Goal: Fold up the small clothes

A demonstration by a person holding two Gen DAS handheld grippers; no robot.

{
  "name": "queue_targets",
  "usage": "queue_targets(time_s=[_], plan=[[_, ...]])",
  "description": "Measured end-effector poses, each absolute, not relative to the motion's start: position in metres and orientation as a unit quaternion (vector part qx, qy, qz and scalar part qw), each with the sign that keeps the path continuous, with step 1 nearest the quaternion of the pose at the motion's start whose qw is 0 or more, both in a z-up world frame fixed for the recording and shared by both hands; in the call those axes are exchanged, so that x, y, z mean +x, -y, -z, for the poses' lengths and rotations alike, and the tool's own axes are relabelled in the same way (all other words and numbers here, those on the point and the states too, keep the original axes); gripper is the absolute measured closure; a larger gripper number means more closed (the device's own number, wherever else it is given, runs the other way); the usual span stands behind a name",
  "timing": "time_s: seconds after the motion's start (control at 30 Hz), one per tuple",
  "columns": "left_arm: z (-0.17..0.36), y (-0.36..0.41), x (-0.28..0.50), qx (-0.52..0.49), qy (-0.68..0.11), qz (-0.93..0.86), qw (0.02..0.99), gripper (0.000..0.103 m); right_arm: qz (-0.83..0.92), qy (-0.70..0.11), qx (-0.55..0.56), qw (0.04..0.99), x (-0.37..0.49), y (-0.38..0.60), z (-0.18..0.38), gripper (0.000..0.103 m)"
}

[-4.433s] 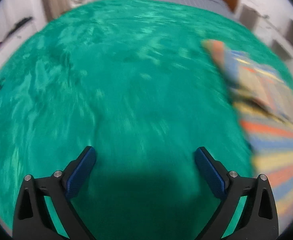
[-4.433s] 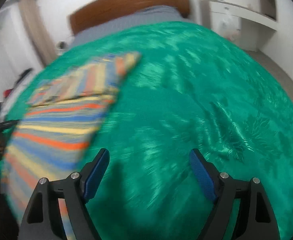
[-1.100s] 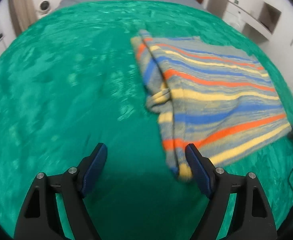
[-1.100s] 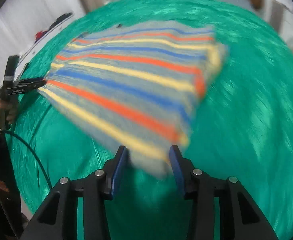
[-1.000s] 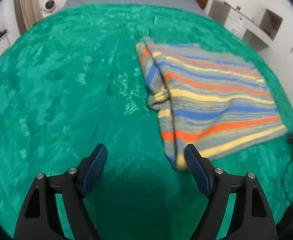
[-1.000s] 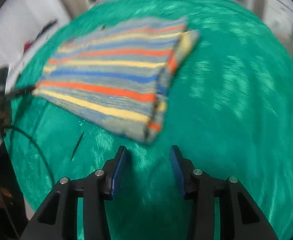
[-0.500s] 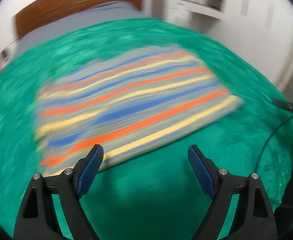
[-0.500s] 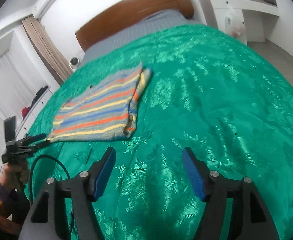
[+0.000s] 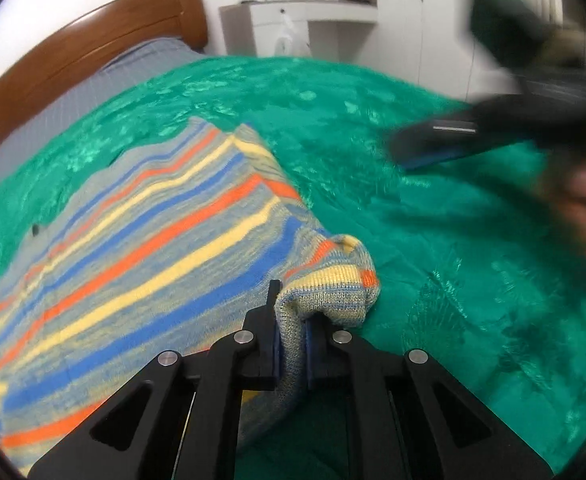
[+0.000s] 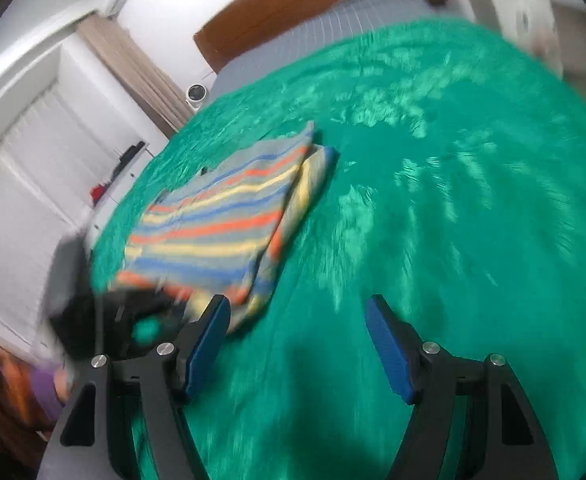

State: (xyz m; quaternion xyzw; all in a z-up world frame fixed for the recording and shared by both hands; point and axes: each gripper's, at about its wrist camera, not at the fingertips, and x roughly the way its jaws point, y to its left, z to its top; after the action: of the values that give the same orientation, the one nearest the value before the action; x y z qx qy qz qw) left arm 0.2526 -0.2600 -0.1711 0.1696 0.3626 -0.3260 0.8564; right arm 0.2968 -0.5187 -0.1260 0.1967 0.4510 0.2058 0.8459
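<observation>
A striped knit garment [image 9: 165,240] in grey, blue, orange and yellow lies flat on the green bedspread [image 9: 433,248]. My left gripper [image 9: 291,320] is shut on its near right corner, and the knit bunches up between the pads. In the right wrist view the garment [image 10: 221,216] lies to the left, with the blurred left gripper [image 10: 133,316] at its near edge. My right gripper [image 10: 297,344] stands open over bare bedspread [image 10: 453,220], nothing between its fingers. It also shows blurred in the left wrist view [image 9: 473,140], to the right of the garment.
A wooden headboard [image 9: 73,60] and a grey sheet [image 9: 93,96] lie at the bed's far end. A white shelf unit [image 9: 301,12] stands beyond it. A person's hand [image 9: 585,200] is at the right edge. White cabinets [image 10: 33,184] run along the left.
My left gripper swung to the garment's near right corner and shut on it. My right gripper opened wider and drew away from the garment over the bedspread.
</observation>
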Motion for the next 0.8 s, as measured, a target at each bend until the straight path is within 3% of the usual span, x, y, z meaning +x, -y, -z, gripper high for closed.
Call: queue_targets(time_s=[0.17, 0.2, 0.23, 0.27, 0.3, 0.6, 0.73, 0.8], plan=[[0.159, 0.245, 0.252, 0.126, -0.357, 0.337, 0.862, 0.097, -0.226, -0.461, 0.335, 0.79, 0.39, 0.502, 0.168, 0.035], [0.157, 0.241, 0.253, 0.117, -0.357, 0.337, 0.863, 0.097, -0.228, -0.453, 0.372, 0.778, 0.404, 0.496, 0.173, 0.043], [0.154, 0.234, 0.254, 0.104, -0.357, 0.335, 0.866, 0.097, -0.222, -0.455, 0.381, 0.774, 0.413, 0.49, 0.174, 0.072], [0.149, 0.224, 0.255, 0.088, -0.357, 0.333, 0.868, 0.097, -0.208, -0.463, 0.371, 0.778, 0.422, 0.481, 0.172, 0.088], [0.143, 0.209, 0.256, 0.068, -0.357, 0.328, 0.872, 0.097, -0.196, -0.474, 0.345, 0.786, 0.428, 0.469, 0.165, 0.093], [0.121, 0.036, 0.265, -0.09, -0.371, 0.226, 0.896, 0.098, -0.287, -0.442, 0.241, 0.815, 0.446, 0.32, 0.058, 0.094], [0.139, -0.022, 0.269, -0.135, -0.395, 0.174, 0.892, 0.097, -0.315, -0.457, 0.203, 0.807, 0.471, 0.23, 0.062, 0.094], [0.152, -0.041, 0.269, -0.141, -0.414, 0.143, 0.888, 0.088, -0.325, -0.471, 0.194, 0.797, 0.482, 0.188, 0.078, 0.094]])
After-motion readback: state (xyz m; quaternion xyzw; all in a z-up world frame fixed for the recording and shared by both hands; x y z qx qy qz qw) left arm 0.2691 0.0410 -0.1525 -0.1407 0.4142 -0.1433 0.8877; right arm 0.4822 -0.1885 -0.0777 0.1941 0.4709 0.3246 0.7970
